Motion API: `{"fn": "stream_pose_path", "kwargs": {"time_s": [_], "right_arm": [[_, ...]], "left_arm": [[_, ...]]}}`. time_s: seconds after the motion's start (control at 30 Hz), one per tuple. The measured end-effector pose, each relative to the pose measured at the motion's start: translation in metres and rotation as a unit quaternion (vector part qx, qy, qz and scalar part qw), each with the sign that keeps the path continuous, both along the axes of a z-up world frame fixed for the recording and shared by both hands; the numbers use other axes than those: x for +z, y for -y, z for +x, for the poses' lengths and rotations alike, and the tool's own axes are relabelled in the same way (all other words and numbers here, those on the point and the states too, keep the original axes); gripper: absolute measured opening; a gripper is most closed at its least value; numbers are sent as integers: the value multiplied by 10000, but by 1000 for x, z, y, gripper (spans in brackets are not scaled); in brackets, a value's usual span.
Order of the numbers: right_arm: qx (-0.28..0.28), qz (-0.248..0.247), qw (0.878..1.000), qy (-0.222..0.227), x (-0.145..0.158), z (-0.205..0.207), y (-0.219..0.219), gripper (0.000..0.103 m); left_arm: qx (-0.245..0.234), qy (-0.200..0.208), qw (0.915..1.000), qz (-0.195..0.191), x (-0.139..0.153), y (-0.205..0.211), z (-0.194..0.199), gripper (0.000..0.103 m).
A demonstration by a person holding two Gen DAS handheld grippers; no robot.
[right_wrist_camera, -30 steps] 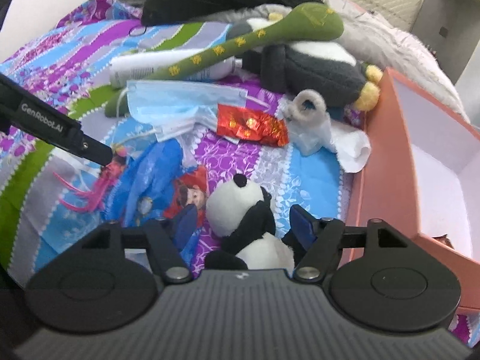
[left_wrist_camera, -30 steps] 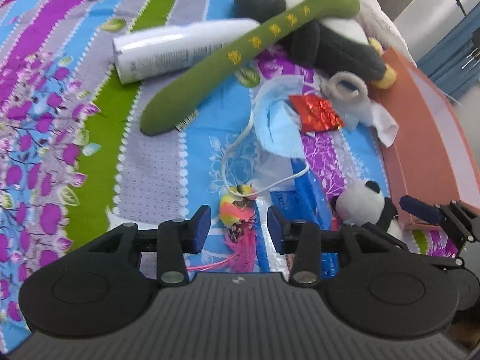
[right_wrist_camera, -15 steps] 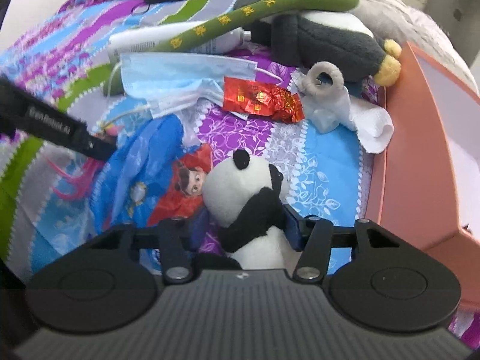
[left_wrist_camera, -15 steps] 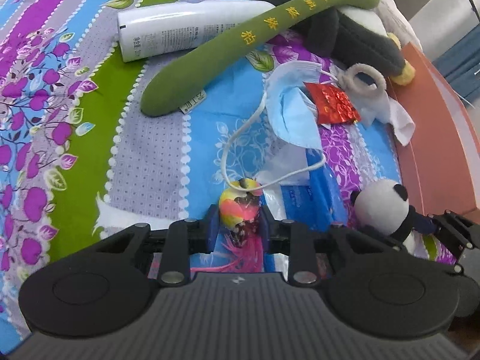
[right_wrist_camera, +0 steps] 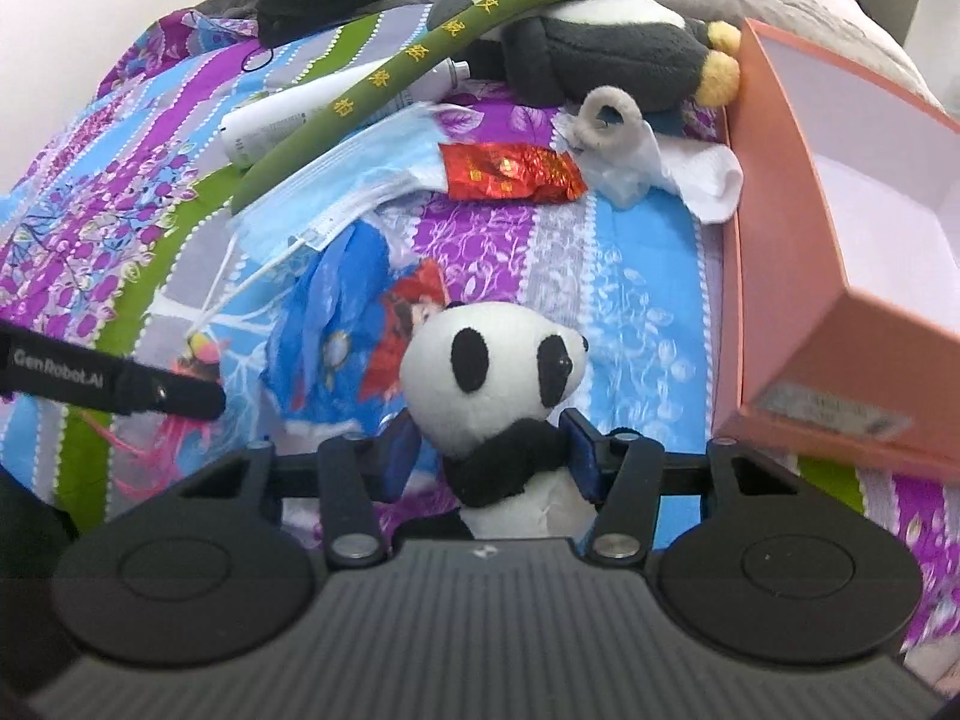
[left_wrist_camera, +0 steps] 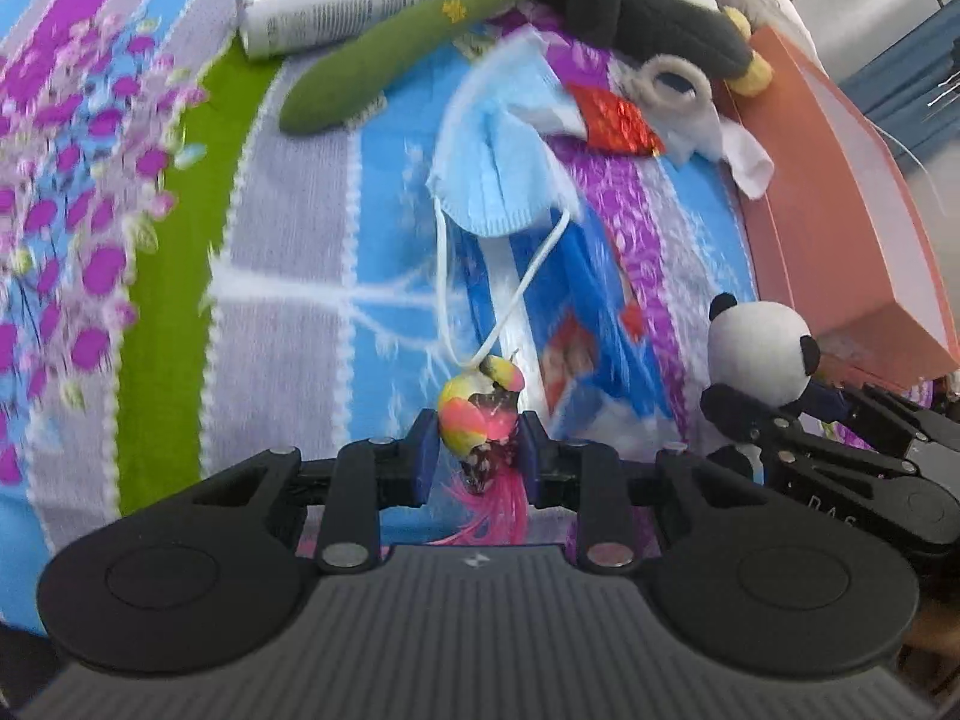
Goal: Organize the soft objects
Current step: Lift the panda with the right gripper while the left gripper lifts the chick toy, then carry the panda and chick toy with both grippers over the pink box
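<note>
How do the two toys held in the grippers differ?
The panda plush is white and black; the bird toy is yellow, pink and dark with pink feathers. The panda is plainly bigger. A mask's ear loop is snagged on the bird, none on the panda. Both are clamped between pads.

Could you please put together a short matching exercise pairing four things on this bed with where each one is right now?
Things:
1. panda plush
2. feathered toy
3. red foil packet
4. green plush stick

Places:
A. lying across the white bottle
B. between the left gripper's fingers
C. between the right gripper's fingers
D. beside the blue face mask

Pairs: 1-C, 2-B, 3-D, 4-A
</note>
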State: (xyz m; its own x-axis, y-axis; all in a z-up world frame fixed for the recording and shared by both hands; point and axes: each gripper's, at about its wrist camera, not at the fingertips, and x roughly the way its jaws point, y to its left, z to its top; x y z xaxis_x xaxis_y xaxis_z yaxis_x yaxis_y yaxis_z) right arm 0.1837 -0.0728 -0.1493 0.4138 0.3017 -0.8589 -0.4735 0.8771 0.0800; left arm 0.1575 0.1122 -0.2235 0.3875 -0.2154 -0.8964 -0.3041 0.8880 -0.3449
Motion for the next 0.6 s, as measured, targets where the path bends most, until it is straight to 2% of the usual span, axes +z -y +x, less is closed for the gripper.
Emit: {"fn": "stream_pose_path", "kwargs": {"time_s": [0.1, 0.2, 0.23, 0.37, 0.6], "right_arm": [[-124, 90, 9999, -45, 1, -7, 5, 55], [-203, 186, 9996, -82, 2, -14, 9, 55], [-226, 196, 9995, -70, 3, -15, 11, 55], [-305, 208, 9993, -12, 8, -19, 18, 55], [-396, 370, 9982, 258, 31, -19, 26, 55]], "left_arm": [[-14, -103, 9997, -224, -7, 3, -8, 32], [60, -222, 9974, -688, -17, 2, -12, 32], [94, -230, 9970, -736, -18, 1, -13, 32], [49, -97, 9976, -680, -9, 4, -15, 32], [-178, 362, 9990, -189, 31, 17, -6, 32]]}}
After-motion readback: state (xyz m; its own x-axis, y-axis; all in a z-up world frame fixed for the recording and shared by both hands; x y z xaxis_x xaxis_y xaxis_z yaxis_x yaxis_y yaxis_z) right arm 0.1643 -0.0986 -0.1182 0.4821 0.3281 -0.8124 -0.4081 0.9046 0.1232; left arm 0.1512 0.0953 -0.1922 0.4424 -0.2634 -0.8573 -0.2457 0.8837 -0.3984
